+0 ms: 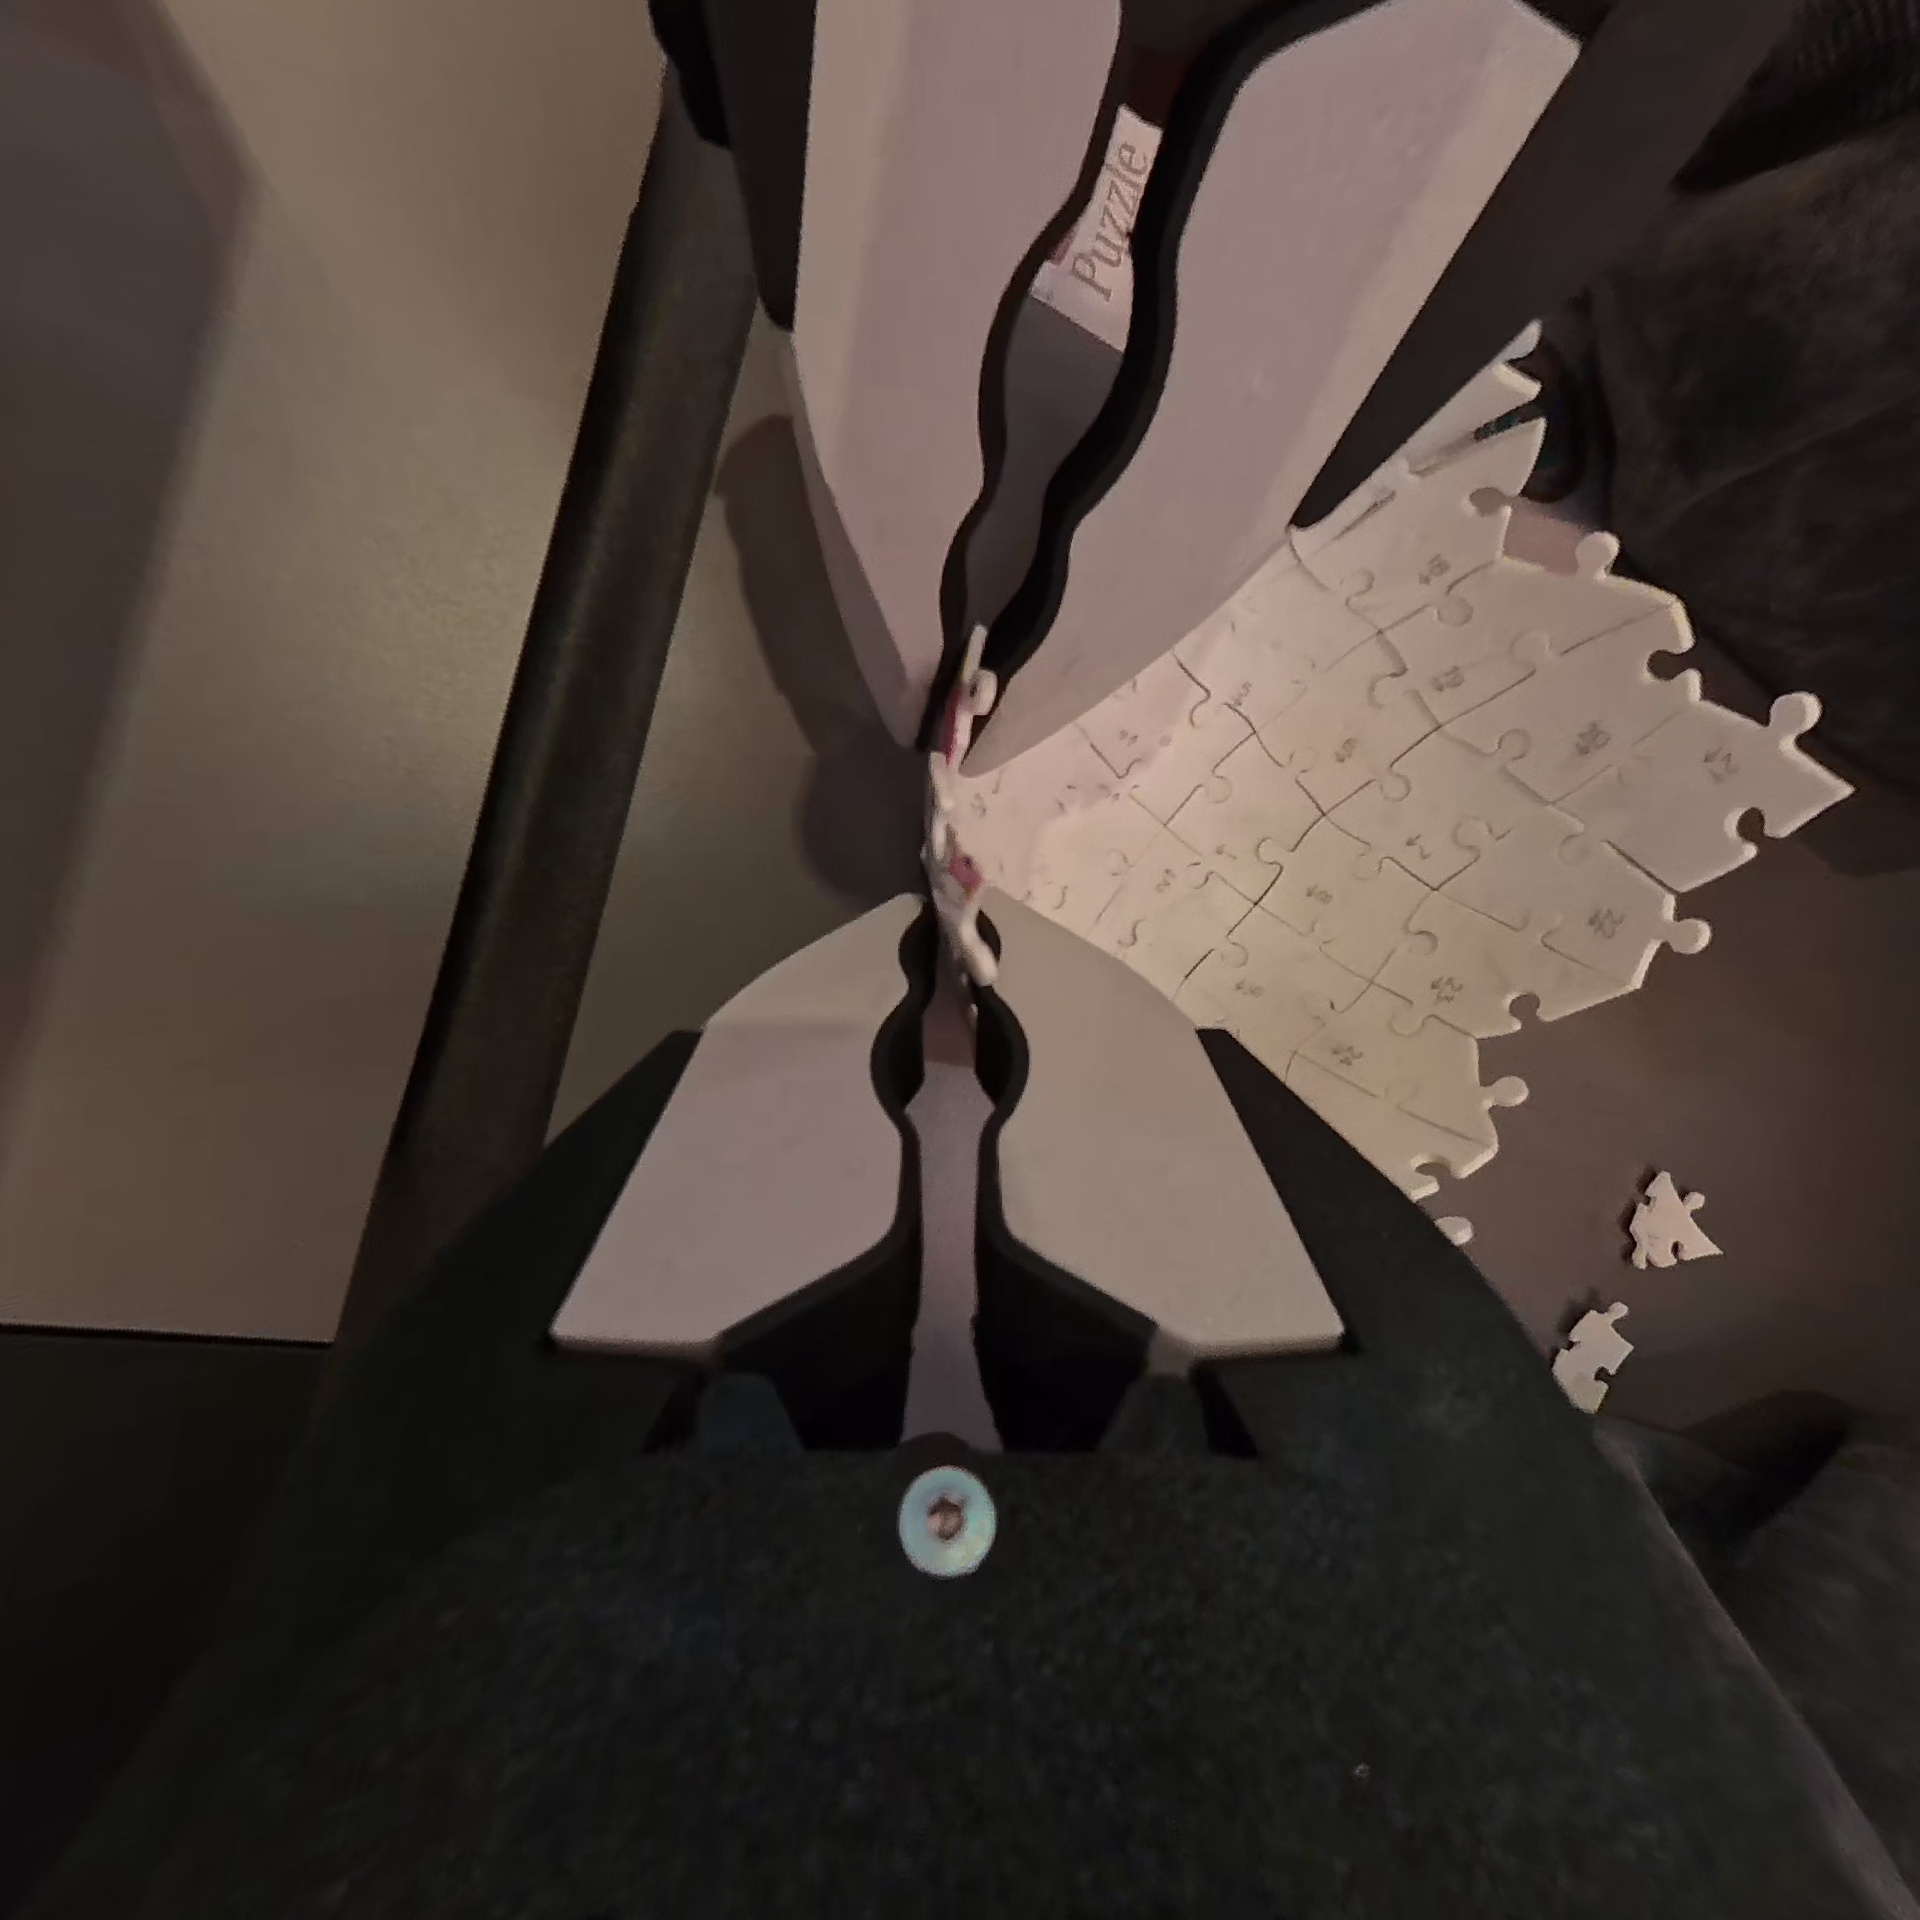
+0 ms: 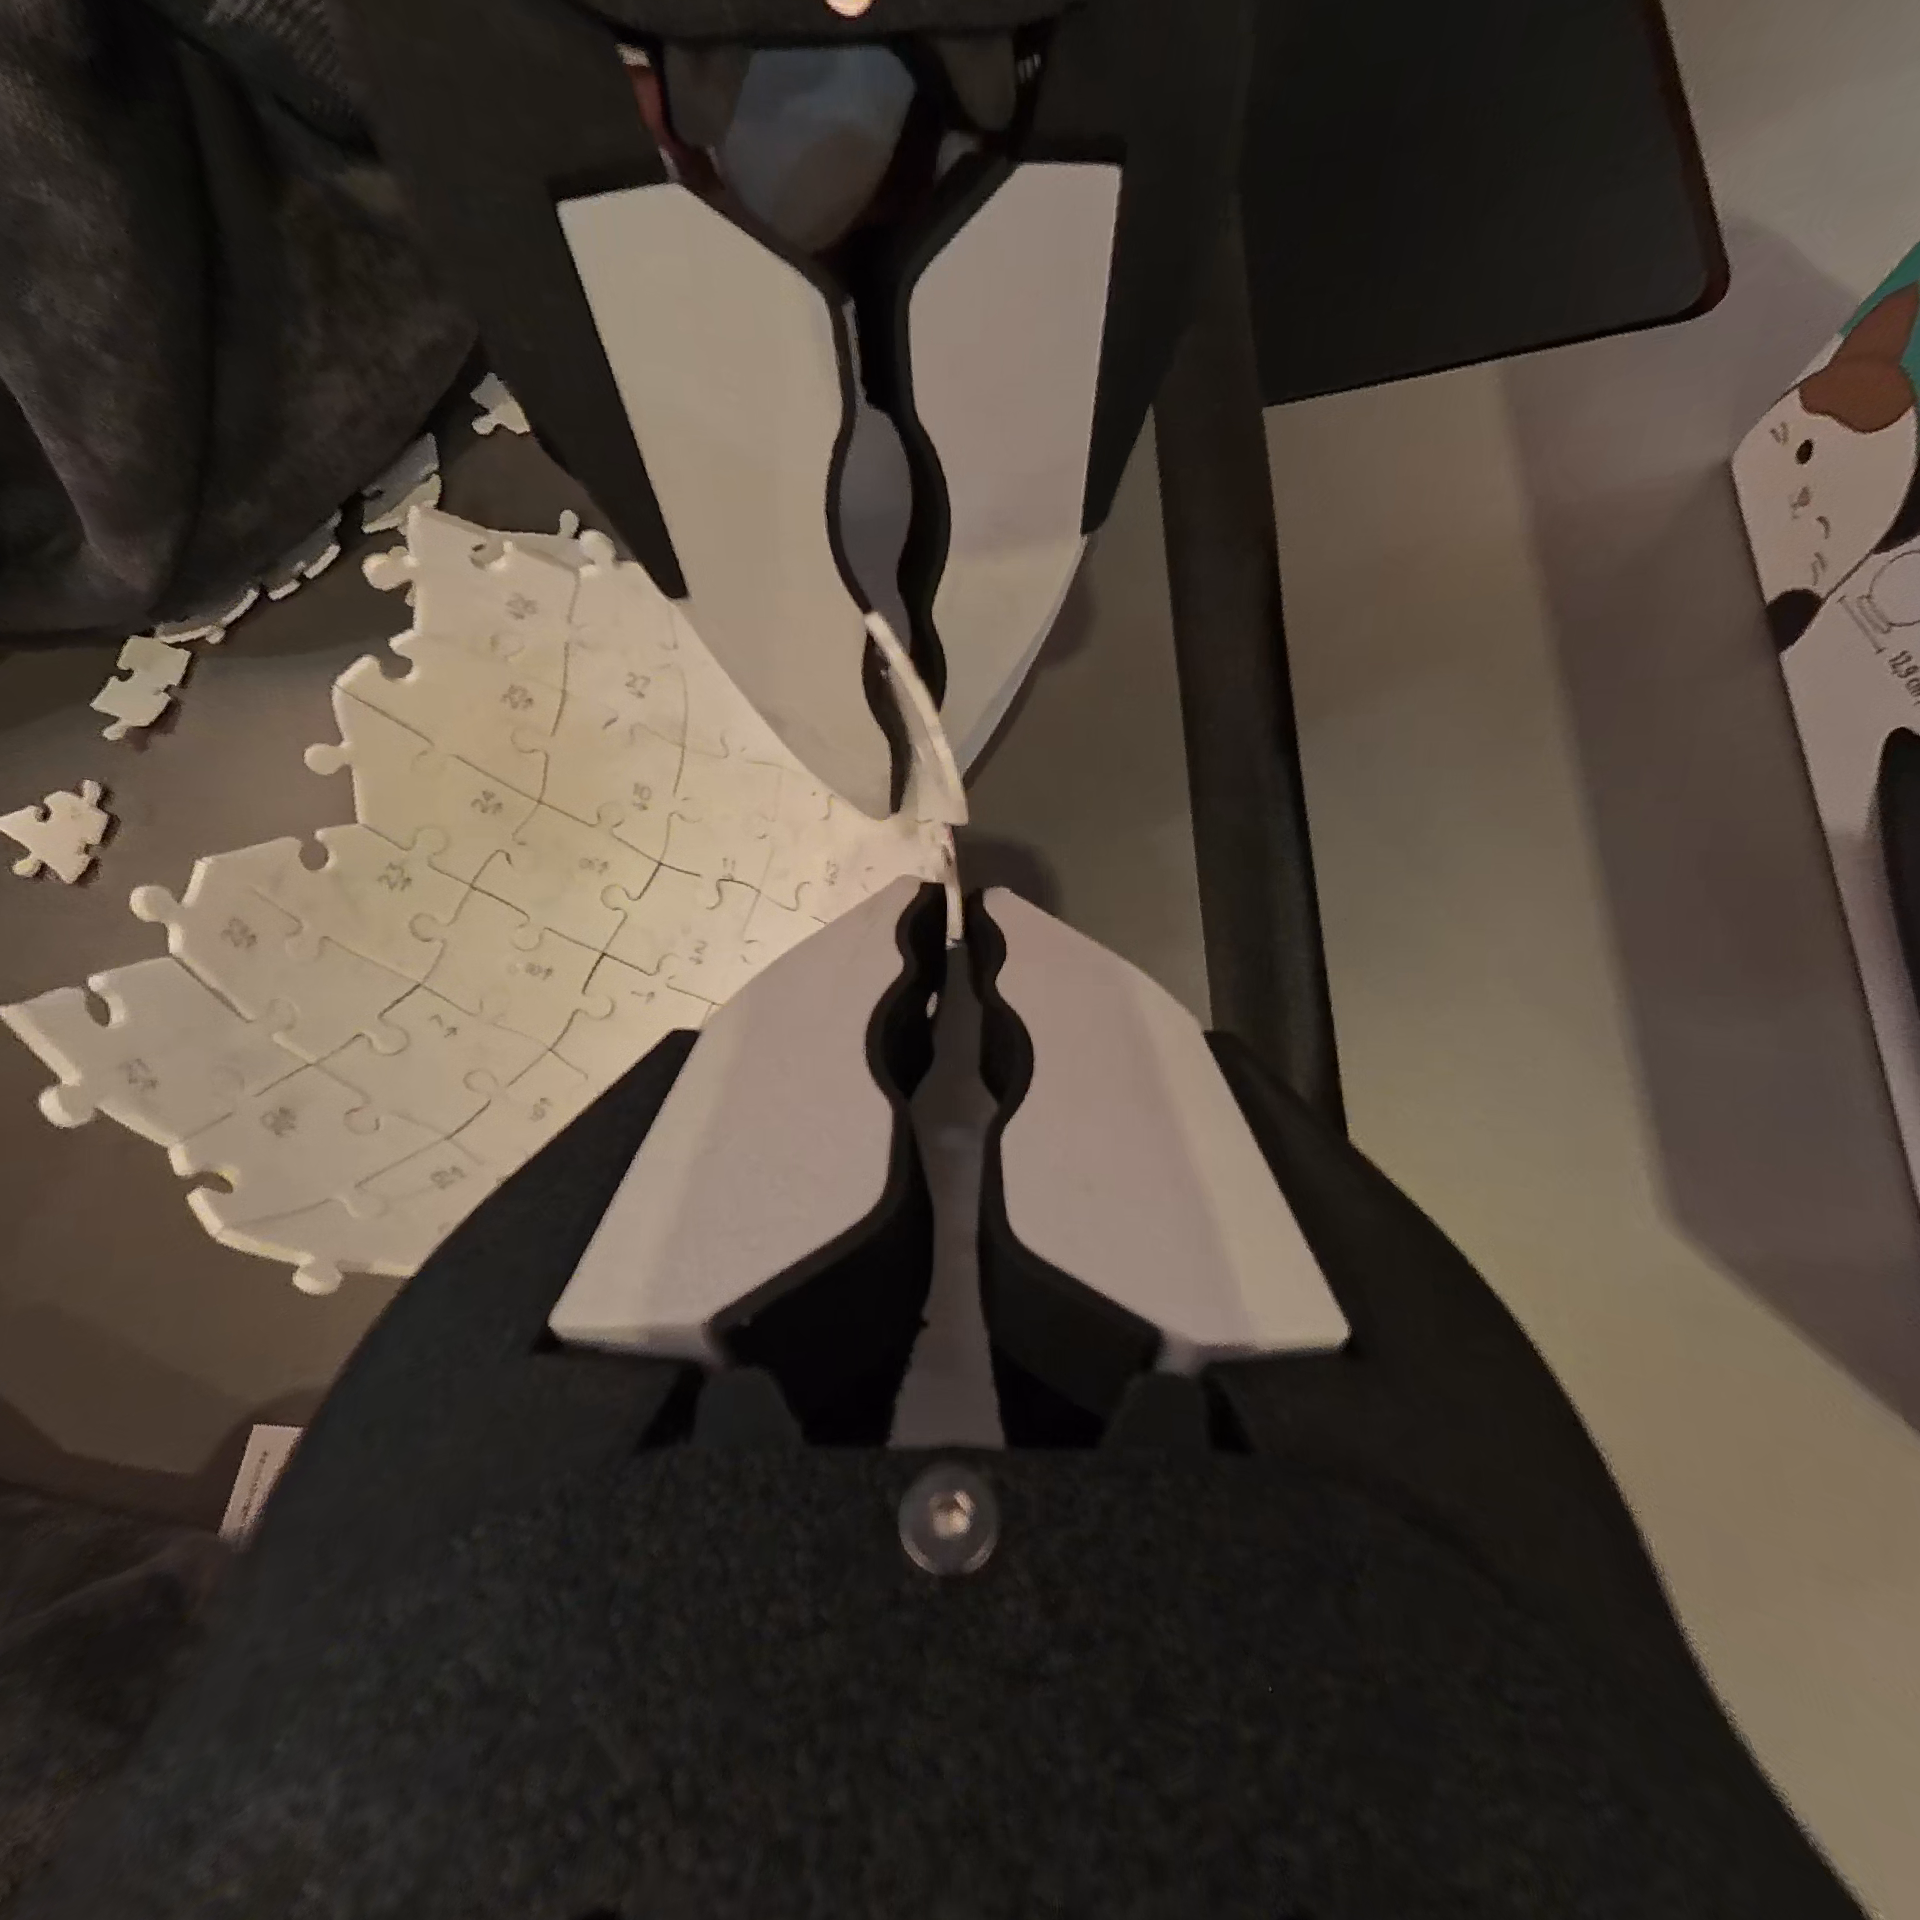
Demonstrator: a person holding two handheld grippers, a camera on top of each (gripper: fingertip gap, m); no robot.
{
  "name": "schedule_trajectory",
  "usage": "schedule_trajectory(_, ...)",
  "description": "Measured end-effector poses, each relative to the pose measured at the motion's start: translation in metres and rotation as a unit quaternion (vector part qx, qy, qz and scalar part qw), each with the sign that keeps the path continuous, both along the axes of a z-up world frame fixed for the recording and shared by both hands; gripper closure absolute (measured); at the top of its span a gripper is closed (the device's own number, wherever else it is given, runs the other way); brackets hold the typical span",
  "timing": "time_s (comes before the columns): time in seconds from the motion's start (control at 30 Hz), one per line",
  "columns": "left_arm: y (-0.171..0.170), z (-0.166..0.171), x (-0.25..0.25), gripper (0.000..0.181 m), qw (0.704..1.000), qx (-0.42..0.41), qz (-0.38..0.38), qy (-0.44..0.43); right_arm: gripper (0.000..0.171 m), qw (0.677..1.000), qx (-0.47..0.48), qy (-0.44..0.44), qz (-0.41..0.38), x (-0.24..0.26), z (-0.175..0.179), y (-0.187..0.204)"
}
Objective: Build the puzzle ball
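Observation:
The partly built puzzle ball is a curved white section of joined pieces (image 1: 1403,831), blank side toward me, held up over a dark surface; it also shows in the right wrist view (image 2: 416,935). My left gripper (image 1: 956,940) is shut on the section's edge. It enters the right wrist view from the top (image 2: 920,800). My right gripper (image 2: 951,920) is shut tip to tip against it on a small puzzle piece (image 1: 975,675) at the same edge. In the left wrist view the right gripper (image 1: 961,717) comes from the top.
Loose white pieces (image 1: 1673,1236) (image 2: 57,842) lie on the dark surface below the section. The puzzle box (image 2: 1829,623) lies on the pale table at the right. A black bar (image 1: 540,727) crosses beside the grippers. Dark fabric (image 2: 156,312) lies close to the section. Less than 4 cm separates the two grippers' tips.

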State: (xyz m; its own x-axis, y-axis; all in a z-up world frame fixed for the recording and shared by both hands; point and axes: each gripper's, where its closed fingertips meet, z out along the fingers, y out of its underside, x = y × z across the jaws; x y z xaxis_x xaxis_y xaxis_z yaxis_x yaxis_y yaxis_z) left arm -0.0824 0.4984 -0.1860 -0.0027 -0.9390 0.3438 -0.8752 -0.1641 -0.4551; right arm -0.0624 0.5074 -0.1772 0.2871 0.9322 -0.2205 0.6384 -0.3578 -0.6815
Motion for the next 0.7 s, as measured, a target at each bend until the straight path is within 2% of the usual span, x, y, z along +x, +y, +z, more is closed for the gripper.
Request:
schedule_trajectory(0.43, 0.004, 0.003, 0.002, 0.178, 1.0, -0.005, 0.017, -0.008, 0.163, 1.0, -0.023, -0.008, -0.009, 0.001, -0.008, -0.002)
schedule_trajectory(0.7, 0.011, 0.016, -0.001, 0.166, 0.999, 0.013, 0.028, -0.025, 0.161, 0.998, -0.06, -0.003, -0.001, 0.001, -0.005, -0.007)
